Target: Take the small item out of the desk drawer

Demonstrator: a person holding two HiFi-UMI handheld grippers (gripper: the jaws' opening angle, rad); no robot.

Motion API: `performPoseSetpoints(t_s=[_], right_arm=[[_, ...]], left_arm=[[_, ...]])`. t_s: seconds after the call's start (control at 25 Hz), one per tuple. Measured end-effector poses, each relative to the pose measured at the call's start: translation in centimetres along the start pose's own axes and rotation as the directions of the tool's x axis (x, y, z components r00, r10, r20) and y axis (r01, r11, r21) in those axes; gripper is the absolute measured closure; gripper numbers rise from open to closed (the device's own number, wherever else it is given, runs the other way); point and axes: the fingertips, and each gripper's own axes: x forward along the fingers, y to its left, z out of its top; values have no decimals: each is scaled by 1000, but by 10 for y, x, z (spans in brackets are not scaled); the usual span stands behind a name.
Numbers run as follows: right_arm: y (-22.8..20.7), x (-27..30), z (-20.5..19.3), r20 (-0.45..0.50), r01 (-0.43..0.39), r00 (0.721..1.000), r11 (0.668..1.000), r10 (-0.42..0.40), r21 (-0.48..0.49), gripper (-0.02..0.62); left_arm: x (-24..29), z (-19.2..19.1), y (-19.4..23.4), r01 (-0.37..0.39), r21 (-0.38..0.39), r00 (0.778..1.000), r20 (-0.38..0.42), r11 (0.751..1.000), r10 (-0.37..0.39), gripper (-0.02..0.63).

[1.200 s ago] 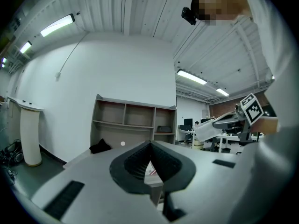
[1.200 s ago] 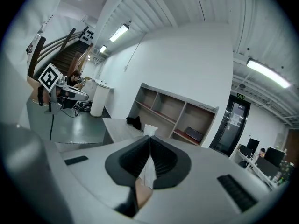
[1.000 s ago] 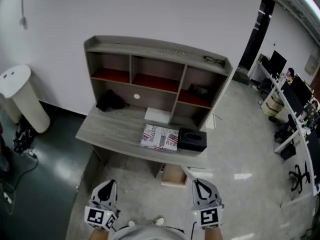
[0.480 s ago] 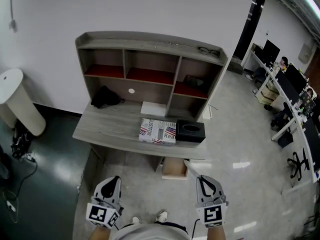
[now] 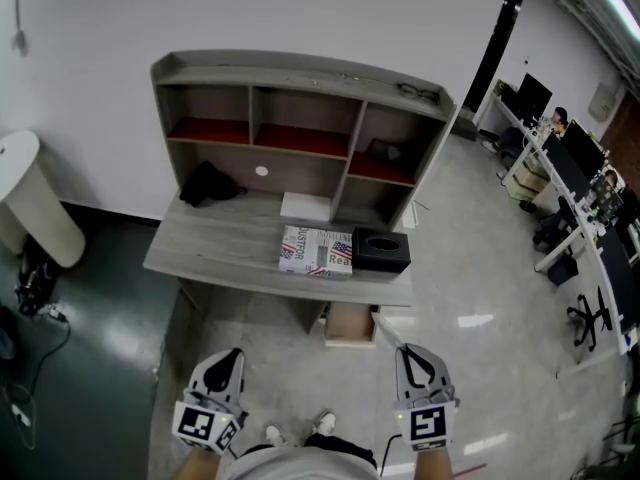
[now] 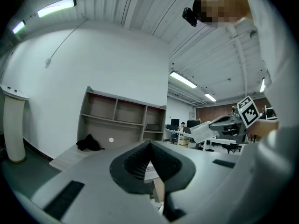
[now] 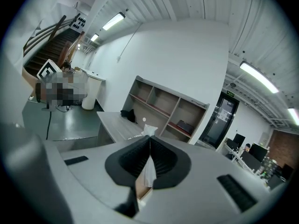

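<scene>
The left claw (image 5: 227, 354) and right claw (image 5: 408, 351), at the bottom of the frame, are both closed and empty. Mid-frame stands the desk (image 5: 215, 250). The drawer (image 5: 350, 326) shows below its front edge, and the small item cannot be made out.

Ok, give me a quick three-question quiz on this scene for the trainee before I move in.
1. True or false: the right gripper is touching the desk.
2. What lies right beside the tissue box on the desk? A) a printed box B) a mug C) a laptop
3. Fill in: the jaws of the left gripper and of the right gripper are both ____.

Key: 1 false, it is held low, well short of the desk; 2 A; 3 shut, with nothing between them.
</scene>
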Motion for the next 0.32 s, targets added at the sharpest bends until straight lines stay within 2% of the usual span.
performPoseSetpoints(t_s=[0.32], right_arm=[[18, -1, 1, -18, 17, 1000, 1000, -18, -24, 569]], left_arm=[[-10, -4, 14, 16, -1, 1000, -1, 1000, -16, 588]])
